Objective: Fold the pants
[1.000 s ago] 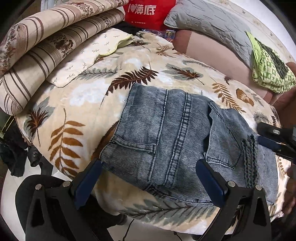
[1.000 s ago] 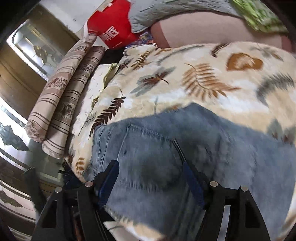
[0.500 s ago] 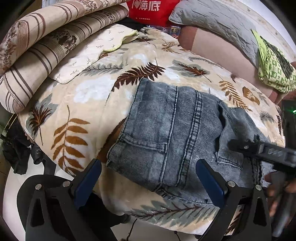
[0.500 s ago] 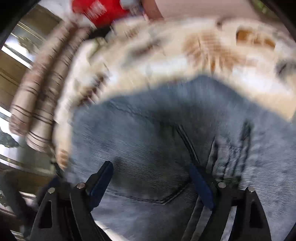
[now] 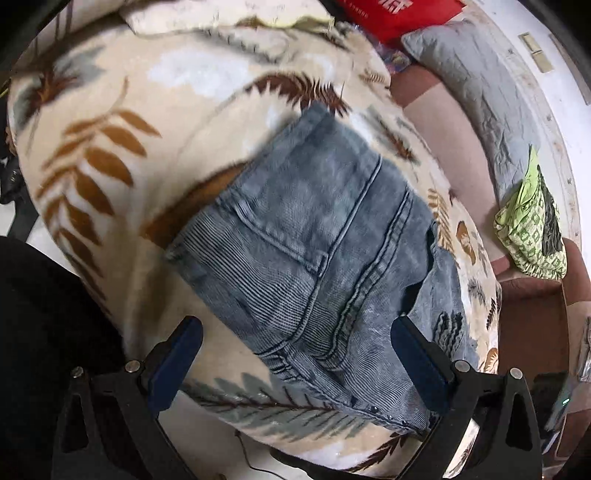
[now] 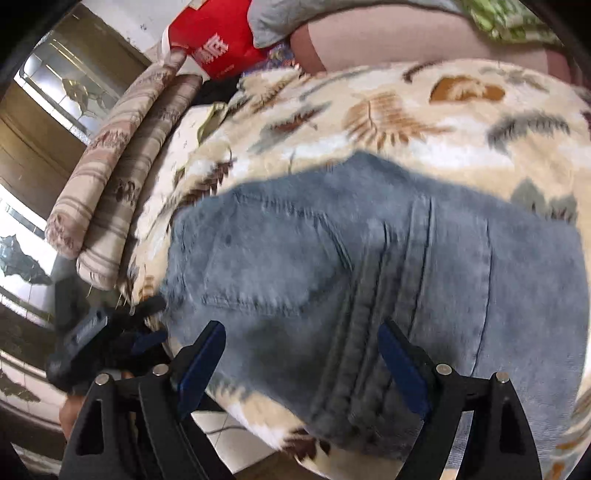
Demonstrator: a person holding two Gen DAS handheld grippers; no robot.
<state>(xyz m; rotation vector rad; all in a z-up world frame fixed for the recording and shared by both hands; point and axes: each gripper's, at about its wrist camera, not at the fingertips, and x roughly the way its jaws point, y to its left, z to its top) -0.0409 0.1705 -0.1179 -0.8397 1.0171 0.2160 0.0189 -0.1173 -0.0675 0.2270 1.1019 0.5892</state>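
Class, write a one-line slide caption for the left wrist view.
Open left gripper poised over folded jeans lying on a leaf-print blanket.

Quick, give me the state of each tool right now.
Left tool: open, holding nothing, over the folded jeans.
Right tool: open, holding nothing, also over the jeans.

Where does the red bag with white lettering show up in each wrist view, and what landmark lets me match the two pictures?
Left wrist view: the red bag sits at the top edge, right of centre, beside the grey pillow.
Right wrist view: the red bag is at the top, left of centre, next to the striped quilt.
Shared landmark: the jeans on the leaf-print blanket.
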